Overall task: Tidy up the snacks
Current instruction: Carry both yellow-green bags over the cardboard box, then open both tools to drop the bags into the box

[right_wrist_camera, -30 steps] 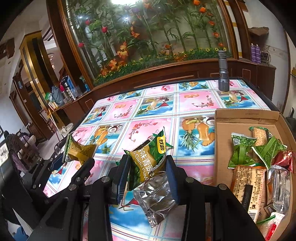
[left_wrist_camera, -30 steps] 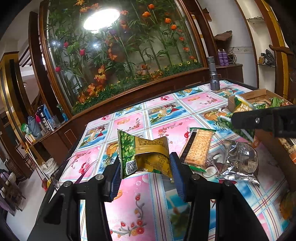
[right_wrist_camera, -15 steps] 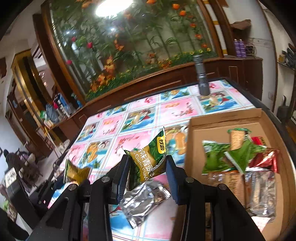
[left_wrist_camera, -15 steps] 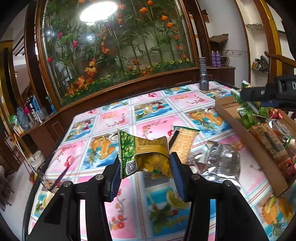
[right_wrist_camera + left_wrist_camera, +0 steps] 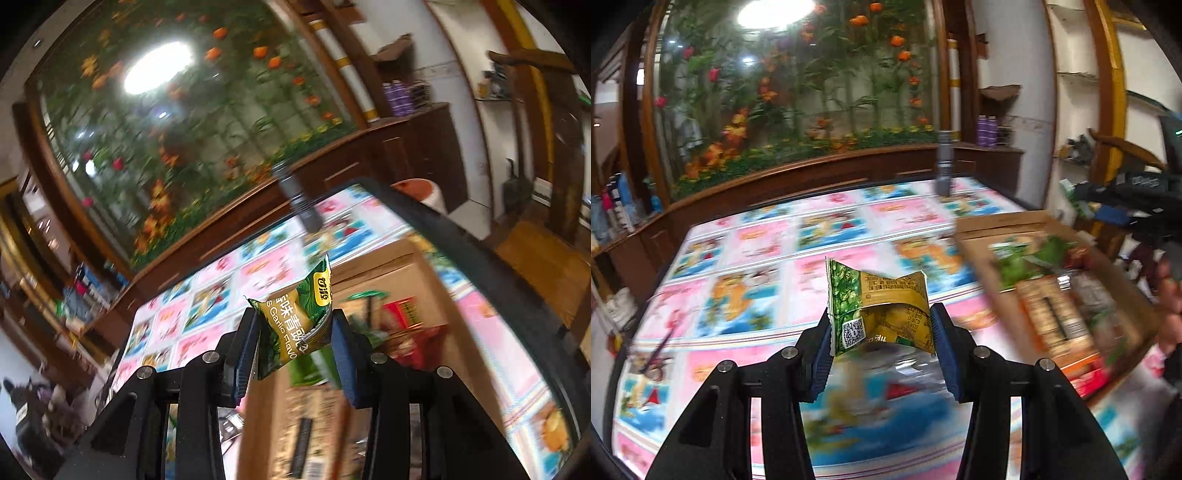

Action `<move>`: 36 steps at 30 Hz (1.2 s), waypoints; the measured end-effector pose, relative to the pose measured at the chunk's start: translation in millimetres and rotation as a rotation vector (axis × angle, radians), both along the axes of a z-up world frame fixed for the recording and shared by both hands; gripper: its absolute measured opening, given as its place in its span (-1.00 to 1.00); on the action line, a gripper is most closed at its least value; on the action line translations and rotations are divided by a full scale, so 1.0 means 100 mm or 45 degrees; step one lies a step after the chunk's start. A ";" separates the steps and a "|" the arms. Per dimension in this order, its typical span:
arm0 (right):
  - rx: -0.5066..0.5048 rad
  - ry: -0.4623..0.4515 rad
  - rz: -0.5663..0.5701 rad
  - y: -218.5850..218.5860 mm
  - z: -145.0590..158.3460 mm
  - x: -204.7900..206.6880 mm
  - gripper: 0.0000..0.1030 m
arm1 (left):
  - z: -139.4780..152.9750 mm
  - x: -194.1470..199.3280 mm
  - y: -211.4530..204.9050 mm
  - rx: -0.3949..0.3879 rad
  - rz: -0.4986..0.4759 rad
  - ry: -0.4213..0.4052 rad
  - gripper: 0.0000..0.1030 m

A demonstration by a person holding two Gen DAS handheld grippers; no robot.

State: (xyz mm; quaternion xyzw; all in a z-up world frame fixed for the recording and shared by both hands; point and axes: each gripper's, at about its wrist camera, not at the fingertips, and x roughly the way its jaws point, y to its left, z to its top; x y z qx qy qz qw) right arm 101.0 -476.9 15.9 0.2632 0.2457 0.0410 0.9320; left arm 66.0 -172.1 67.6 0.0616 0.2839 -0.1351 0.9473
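The right gripper pinches a green garlic-flavour snack packet between its fingers, above the cardboard box.

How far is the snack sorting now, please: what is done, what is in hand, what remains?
Done: several packets already lie in the cardboard box. In hand: the left gripper grips a green-yellow packet; the right gripper grips a green pea packet over the box. Left: both must go in; a silver packet lies blurred on the table.

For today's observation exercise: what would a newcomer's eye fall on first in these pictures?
Each hand-held gripper pinches a green-and-yellow snack packet: the left hand-held gripper over the bright cartoon tablecloth, the right hand-held gripper above a cardboard box of snacks. Behind glows a wall of artificial flowers.
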 end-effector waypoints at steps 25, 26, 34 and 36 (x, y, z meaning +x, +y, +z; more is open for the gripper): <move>0.058 0.350 -0.008 -0.20 -0.47 0.32 -0.20 | -0.38 -0.13 -1.23 -0.073 -0.390 0.288 -0.07; 0.055 0.353 -0.009 -0.20 -0.47 0.32 -0.20 | -0.39 -0.12 -1.23 -0.070 -0.391 0.287 -0.07; 0.049 0.363 -0.033 -0.20 -0.46 0.30 -0.20 | -0.40 -0.12 -1.23 -0.063 -0.403 0.274 -0.07; 0.053 0.360 -0.039 -0.21 -0.46 0.29 -0.20 | -0.40 -0.13 -1.23 -0.061 -0.407 0.273 -0.07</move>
